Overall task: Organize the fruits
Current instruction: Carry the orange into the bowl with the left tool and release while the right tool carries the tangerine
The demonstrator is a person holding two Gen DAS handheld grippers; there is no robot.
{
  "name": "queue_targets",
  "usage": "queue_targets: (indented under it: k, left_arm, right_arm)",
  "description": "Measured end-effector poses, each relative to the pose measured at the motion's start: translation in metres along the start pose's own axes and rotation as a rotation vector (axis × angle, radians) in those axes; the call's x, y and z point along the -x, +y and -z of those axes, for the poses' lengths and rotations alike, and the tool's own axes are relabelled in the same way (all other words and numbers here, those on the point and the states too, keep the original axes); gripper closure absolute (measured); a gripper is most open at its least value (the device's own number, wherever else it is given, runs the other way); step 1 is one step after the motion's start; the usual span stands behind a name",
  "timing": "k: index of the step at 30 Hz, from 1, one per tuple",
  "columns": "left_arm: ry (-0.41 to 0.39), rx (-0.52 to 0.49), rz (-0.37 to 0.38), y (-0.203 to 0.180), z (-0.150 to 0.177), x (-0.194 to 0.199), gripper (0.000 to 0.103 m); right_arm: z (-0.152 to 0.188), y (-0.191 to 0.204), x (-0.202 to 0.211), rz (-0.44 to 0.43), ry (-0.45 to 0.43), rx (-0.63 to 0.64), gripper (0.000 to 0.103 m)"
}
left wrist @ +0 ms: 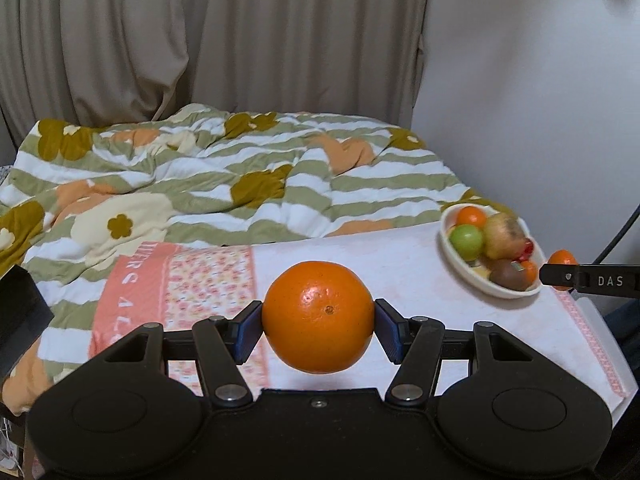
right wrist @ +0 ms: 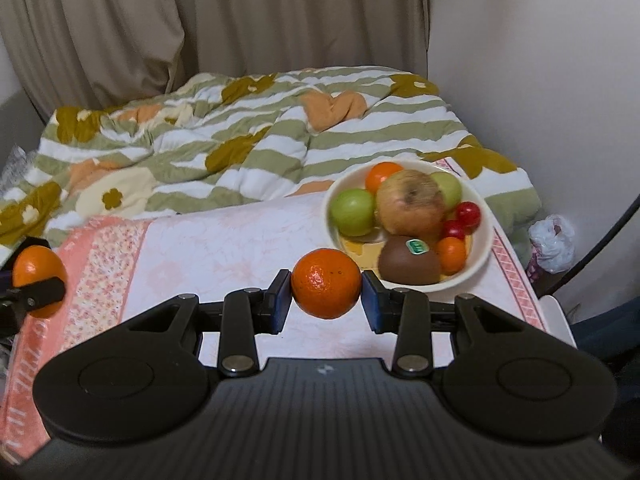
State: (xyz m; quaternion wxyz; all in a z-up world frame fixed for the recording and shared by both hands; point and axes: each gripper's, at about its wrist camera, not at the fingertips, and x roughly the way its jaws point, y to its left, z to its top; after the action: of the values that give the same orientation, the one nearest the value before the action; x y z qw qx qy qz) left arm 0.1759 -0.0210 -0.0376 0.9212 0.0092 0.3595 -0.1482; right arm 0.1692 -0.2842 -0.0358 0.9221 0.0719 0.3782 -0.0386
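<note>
Orange and glossy, the big orange [left wrist: 319, 317] sits clenched in the left claw [left wrist: 319, 326], its blue pads [left wrist: 248, 330] pressing the widest part from both sides, with the stem dimple facing the camera and the fruit held clear above the towel [left wrist: 400, 276]. The right claw [right wrist: 326, 295] is likewise clamped on a smaller mandarin [right wrist: 326, 289], pads at its middle, just in front of the bowl [right wrist: 486, 240]. Both fruits look firm but slightly yielding under a thin, smooth peel, so I judge them light to moderate in weight and a little slippery; a grip across the equator, as now, seems the safest hold, and more squeeze would risk bruising or bursting the smaller one. Being round, either will roll once set down on a flat spot. The bowl stands on the pink towel spread over the bench and is already crowded with a green apple [right wrist: 354, 212], a russet apple [right wrist: 412, 202], a kiwi [right wrist: 408, 262], cherry tomatoes [right wrist: 468, 214] and small oranges, so a fruit added on top could slide off. Beyond lies a bed with a striped flowered quilt [left wrist: 200, 168], then curtains [left wrist: 200, 40].
</note>
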Motion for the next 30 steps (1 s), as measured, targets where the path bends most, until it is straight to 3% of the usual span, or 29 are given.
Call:
queue_targets:
  k: [8,16,25,30]
  left_arm:
    - [-0.028,0.032,-0.041,-0.074,-0.005,0.0,0.04]
    - [-0.045,0.06,-0.056,-0.143,-0.011,-0.024,0.04]
    - [-0.014,0.016,-0.043,-0.194,-0.025,-0.069,0.04]
    - [0.019,-0.011,-0.022,-0.202,-0.031,-0.103,0.04]
  right_arm:
    - [-0.007,-0.059,0.019,-0.073,-0.008,0.068,0.05]
    - [-0.013,-0.122,0.01,-0.129,0.006,0.121,0.051]
    - [-0.025,-0.166,-0.015,-0.153,0.038,0.106,0.051]
    - [-0.03,-0.179,-0.034,-0.129,0.053,0.078,0.05]
